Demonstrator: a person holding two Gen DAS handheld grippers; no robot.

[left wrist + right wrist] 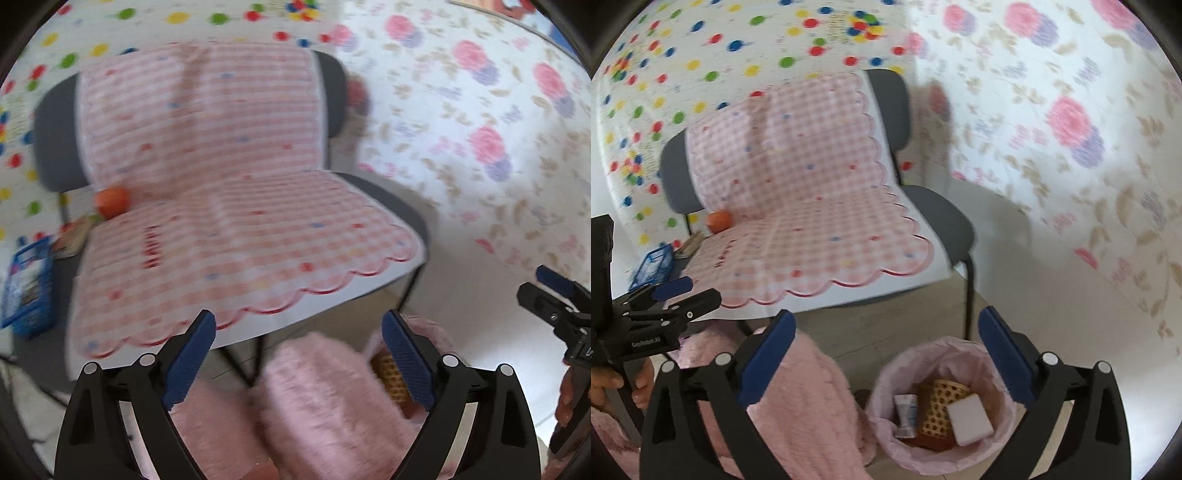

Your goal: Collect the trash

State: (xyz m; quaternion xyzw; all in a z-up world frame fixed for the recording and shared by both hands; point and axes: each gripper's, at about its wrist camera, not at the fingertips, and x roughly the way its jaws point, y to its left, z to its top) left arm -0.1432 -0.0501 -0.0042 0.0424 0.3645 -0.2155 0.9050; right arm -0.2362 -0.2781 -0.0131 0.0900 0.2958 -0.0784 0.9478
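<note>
I am holding my left gripper [299,363] and right gripper [886,363] with jaws spread wide, nothing between them. Trash is lying in the bin [886,376]: a sponge [969,419], a wrapper [906,410] and a dotted mat [940,408]. An orange [719,220] is sitting on the chair [945,210].

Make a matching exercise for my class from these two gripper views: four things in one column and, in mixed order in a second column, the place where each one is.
Things
1. white sponge block
2. orange ball
3. blue basket
4. pink checked cloth

Places
A. draped over the chair's back and seat
B. inside the pink-lined bin
C. at the back left corner of the seat of the chair
D. low down, left of the chair

Pairs: 1-B, 2-C, 3-D, 4-A
</note>
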